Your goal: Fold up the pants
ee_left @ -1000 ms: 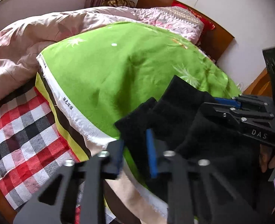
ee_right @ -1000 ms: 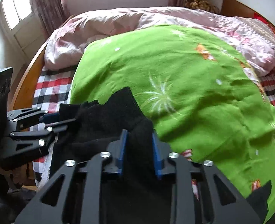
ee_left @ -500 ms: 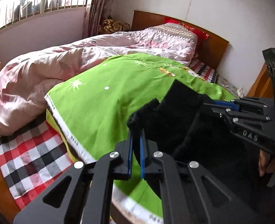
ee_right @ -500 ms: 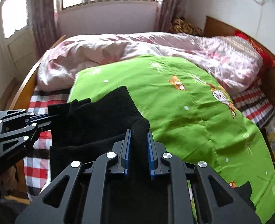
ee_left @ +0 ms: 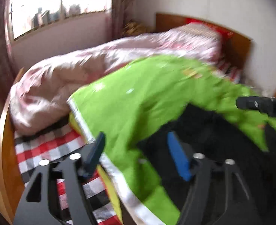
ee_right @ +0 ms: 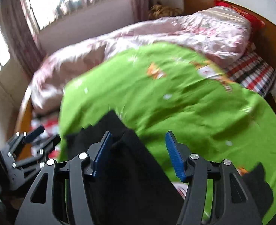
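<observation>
The black pants (ee_left: 212, 131) lie bunched on the green sheet (ee_left: 138, 103) at the near side of the bed. My left gripper (ee_left: 138, 153) hangs over the pants' left edge; its jaws are opening and the pads press on nothing. In the right wrist view a fold of the pants (ee_right: 134, 178) runs between the blue pads of my right gripper (ee_right: 138, 152). Those jaws are opening too, and the right pad stands clear of the cloth. Each gripper shows in the other's view: the right gripper (ee_left: 259, 105) and the left gripper (ee_right: 25, 150). The picture is blurred by motion.
A pink quilt (ee_left: 81, 71) is heaped along the far side of the bed. A red checked sheet (ee_left: 44, 150) shows at the left by the wooden bed frame (ee_left: 5, 140). The headboard (ee_right: 269, 30) and a window (ee_right: 72, 0) stand behind.
Both grippers were shut on folds of the black pants; both now stand spread with the cloth released. Both views have tilted up and show more of the room.
</observation>
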Demonstrator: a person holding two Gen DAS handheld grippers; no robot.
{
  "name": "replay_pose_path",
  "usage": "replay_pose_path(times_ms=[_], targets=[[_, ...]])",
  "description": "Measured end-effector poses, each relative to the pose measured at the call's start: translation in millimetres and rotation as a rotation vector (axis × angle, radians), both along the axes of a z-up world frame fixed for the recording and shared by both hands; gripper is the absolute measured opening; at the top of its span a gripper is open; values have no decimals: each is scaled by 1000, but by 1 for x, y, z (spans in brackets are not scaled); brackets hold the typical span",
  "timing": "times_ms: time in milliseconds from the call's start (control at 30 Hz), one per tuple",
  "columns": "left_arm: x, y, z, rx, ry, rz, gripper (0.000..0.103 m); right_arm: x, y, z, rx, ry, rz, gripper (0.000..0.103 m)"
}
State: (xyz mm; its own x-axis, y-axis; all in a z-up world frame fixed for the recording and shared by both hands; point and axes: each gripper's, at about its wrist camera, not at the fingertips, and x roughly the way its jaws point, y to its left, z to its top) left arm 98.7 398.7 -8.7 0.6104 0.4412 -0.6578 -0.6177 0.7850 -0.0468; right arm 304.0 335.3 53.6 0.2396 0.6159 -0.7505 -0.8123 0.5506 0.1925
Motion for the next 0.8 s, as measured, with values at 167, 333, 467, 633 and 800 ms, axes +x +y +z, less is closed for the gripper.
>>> replay_pose_path(times_ms=[167, 333, 467, 633, 800], targets=[[1, -65, 23, 23, -55, -267, 101, 17, -130, 15, 25, 3, -185, 68], [27, -121, 10, 30, -19, -395, 101, 30, -233, -24, 28, 127, -363, 68], [33, -133, 0, 12, 2, -405, 101, 28, -265, -48, 98, 233, -397, 67], [29, -132, -4, 30, 29, -378, 101, 31, -253, -85, 100, 369, -415, 67], [17, -109, -7, 5, 31, -327, 101, 22, -243, -75, 183, 309, -389, 13]])
